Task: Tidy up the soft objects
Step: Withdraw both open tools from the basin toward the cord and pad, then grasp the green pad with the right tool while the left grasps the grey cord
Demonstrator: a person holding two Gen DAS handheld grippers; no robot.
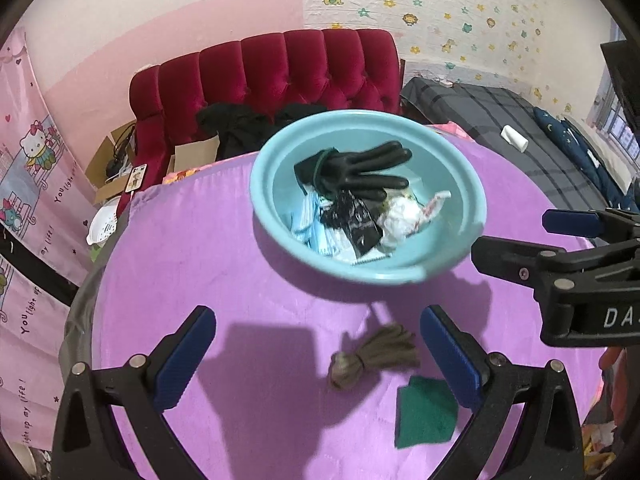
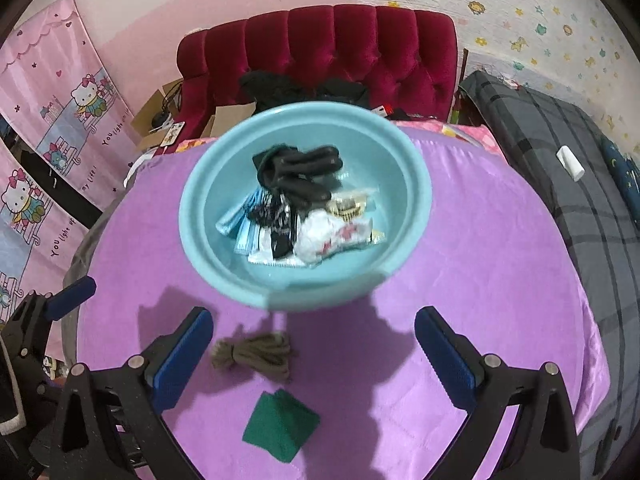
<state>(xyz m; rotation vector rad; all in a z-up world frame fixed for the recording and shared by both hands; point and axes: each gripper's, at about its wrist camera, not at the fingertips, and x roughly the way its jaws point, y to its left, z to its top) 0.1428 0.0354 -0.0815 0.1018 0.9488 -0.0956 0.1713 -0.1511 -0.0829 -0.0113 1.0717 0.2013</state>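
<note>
Basin (image 2: 208, 248), pale blue, far half of purple cloth (image 1: 240, 280): black glove (image 1: 360, 168), blue masks (image 1: 316, 232), black packet and white wrappers, heaped inside, edges blurred, so count uncertain. Still loose on cloth, near side: brown cord bundle (image 2: 256, 354) and, just beside it, green square (image 2: 280, 426), probably a cloth or scouring pad. Left gripper (image 1: 318, 354) and right gripper (image 2: 314, 354): jaws spread wide, both empty, held above cloth; sorting judged mostly done, next move likely a descent over cord or green square, a pinch, then a lift into basin.
</note>
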